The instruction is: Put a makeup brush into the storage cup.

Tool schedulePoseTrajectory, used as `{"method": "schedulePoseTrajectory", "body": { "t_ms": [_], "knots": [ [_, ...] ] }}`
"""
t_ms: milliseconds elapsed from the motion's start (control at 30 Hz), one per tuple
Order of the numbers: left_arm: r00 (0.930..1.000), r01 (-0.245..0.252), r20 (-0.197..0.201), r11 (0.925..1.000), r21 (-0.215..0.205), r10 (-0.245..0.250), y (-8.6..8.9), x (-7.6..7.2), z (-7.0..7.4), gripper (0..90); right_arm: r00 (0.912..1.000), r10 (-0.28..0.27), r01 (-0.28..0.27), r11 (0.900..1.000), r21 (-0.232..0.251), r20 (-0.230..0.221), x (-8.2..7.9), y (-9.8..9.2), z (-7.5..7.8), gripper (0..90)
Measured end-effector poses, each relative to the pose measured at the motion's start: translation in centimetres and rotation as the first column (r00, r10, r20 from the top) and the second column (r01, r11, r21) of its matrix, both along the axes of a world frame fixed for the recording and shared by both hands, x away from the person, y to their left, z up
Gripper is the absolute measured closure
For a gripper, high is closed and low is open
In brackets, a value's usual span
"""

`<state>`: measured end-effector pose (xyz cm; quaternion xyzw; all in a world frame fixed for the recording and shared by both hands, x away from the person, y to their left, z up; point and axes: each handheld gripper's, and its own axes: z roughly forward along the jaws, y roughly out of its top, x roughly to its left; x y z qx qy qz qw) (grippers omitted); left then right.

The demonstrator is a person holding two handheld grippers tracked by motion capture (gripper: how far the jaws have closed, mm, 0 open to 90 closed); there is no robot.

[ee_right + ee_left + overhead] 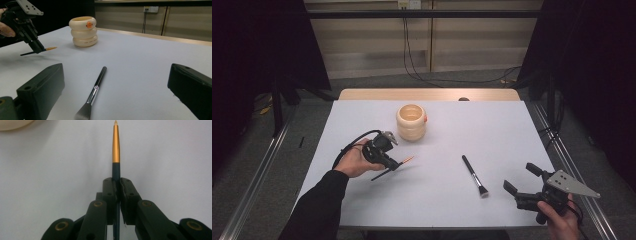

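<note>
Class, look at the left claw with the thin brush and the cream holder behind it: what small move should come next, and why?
Probably lift the left claw and carry the thin brush toward the cream holder. The claw is already shut on the brush's dark handle, the brush looks clear of the table, and the holder's open mouth stands just beyond. The right claw is open near the makeup brush.

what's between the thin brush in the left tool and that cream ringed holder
Nothing visible. The left tool is shut on the thin brush, lifted off the table, and only bare white table lies between it and the cream holder. The makeup brush lies off to the side.
</note>
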<state>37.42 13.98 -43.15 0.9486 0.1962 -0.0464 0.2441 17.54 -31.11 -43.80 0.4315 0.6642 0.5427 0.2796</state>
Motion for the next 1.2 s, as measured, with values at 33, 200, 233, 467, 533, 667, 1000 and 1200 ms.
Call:
{"method": "schedulePoseTrajectory", "body": {
  "t_ms": [33,200,233,467,533,667,1000,1200],
  "knots": [
    [0.9999,-0.010,0.009,0.9999,-0.005,0.010,0.2,-0.1,0.1,83.4,1.0000,-0.004,0.004,1.000,0.001,0.004,0.0,0.0,0.0,0.7],
    [0.9987,-0.042,0.026,0.9980,-0.049,0.043,0.8,-0.4,0.3,83.4,1.0000,0.002,-0.002,1.000,-0.003,0.004,0.0,0.0,0.0,0.7],
    [0.9981,-0.054,0.027,0.9963,-0.066,0.056,0.9,-0.5,0.3,83.4,1.0000,0.001,-0.001,1.000,-0.002,0.003,0.1,0.0,0.0,0.7],
    [0.9853,-0.135,0.085,0.9798,-0.147,0.148,1.6,-0.8,0.6,83.4,1.0000,0.001,-0.001,1.000,-0.002,0.004,0.0,0.0,0.0,0.7],
    [0.9818,-0.154,0.083,0.9723,-0.176,0.171,1.9,-0.8,0.7,83.4,1.0000,0.000,0.000,1.000,0.001,0.001,0.0,0.0,0.0,0.7],
    [0.9746,-0.177,0.098,0.9614,-0.210,0.201,2.3,-1.0,0.9,83.4,1.0000,0.004,-0.004,1.000,0.001,0.006,0.0,0.2,0.0,0.7],
    [0.9552,-0.214,0.134,0.9288,-0.303,0.264,2.3,-2.1,1.9,83.3,1.0000,0.005,-0.005,1.000,0.003,0.003,0.0,0.1,0.1,0.7],
    [0.9370,-0.243,0.153,0.9004,-0.361,0.314,2.5,-2.4,2.1,83.3,0.9999,0.010,-0.010,1.000,-0.004,0.012,0.1,0.0,0.0,0.7]
  ]
}}
